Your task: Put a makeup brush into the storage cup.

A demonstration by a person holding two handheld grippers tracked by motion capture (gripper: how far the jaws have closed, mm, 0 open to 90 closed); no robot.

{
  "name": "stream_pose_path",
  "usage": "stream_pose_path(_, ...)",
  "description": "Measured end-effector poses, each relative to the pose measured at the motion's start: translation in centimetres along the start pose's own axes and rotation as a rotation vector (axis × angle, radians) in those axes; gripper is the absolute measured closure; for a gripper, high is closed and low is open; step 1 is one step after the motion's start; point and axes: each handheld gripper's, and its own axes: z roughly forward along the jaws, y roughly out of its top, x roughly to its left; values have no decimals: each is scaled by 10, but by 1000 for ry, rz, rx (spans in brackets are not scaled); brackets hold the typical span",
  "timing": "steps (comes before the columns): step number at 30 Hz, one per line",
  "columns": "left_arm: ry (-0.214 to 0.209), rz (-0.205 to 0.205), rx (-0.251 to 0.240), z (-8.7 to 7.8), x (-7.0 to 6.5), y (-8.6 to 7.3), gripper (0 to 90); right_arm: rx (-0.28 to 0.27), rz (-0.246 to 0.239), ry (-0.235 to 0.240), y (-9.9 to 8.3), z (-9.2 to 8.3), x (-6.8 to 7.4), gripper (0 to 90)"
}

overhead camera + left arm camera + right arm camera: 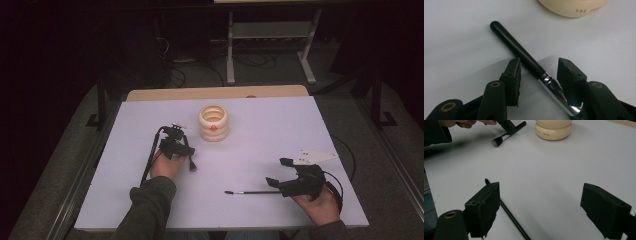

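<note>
Counting, we find two brushes, one cream holder (213,122), two grippers. Left gripper (539,72), at frame centre-left, has jaws straddling, not pressing, the thick black-handled, silver-ferruled brush (524,56) below the holder. Right gripper (280,170) gapes above the thin brush (250,192), lower right.

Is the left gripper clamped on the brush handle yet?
No: in the left gripper view the brush lies between the left gripper pads, gaps showing.

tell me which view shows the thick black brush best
The left gripper view: the brush lies close up between the open left tool. The right gripper view shows it far off; the high view shows a dark sliver.
</note>
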Motion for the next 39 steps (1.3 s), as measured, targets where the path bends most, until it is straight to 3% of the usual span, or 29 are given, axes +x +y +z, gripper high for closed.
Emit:
stream_pose_path(1, 10, -9, 1, 0, -2, 0, 543, -2, -4, 0, 0, 0, 0, 151)
stream_pose_path(4, 46, 19, 3, 0, -3, 0, 592, 1, -3, -1, 0, 0, 1, 151)
stream_pose_path(10, 107, 72, 17, -1, -3, -1, 785, -8, -7, -2, 0, -1, 2, 152)
stream_pose_path(22, 94, 124, 42, -5, 3, 0, 796, -12, -15, -4, 0, -3, 3, 176)
stream_pose_path(39, 43, 178, 50, -29, 18, -7, 796, -2, -12, -3, -1, -1, 3, 174)
